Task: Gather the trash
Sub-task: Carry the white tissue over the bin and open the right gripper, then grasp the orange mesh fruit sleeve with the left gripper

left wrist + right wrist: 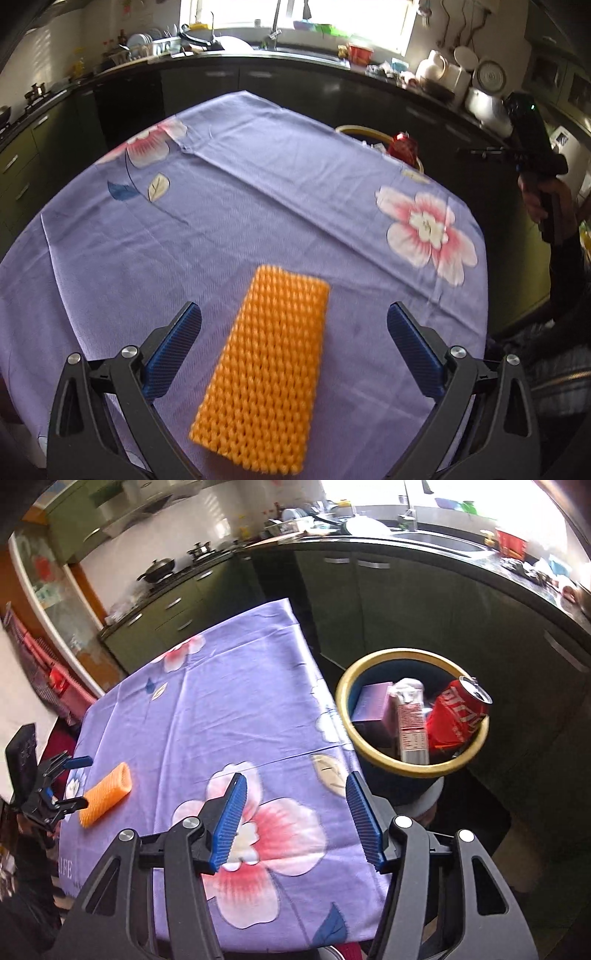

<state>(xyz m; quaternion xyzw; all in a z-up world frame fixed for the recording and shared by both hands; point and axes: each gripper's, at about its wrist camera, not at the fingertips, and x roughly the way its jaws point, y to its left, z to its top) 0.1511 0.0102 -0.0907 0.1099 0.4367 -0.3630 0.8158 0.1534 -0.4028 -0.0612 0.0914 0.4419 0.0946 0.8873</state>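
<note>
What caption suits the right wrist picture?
Open right gripper above the tablecloth, beside a bin holding a red can.

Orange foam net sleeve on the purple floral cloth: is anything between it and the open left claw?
Nothing visible. The orange foam net sleeve lies alone on the purple floral cloth, already between the open left claw's fingers, untouched.

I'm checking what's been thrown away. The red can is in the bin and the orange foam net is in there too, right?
Not quite. The red can is in the bin, but the orange foam net lies on the table, between the open left gripper fingers, as the left wrist view shows.
</note>
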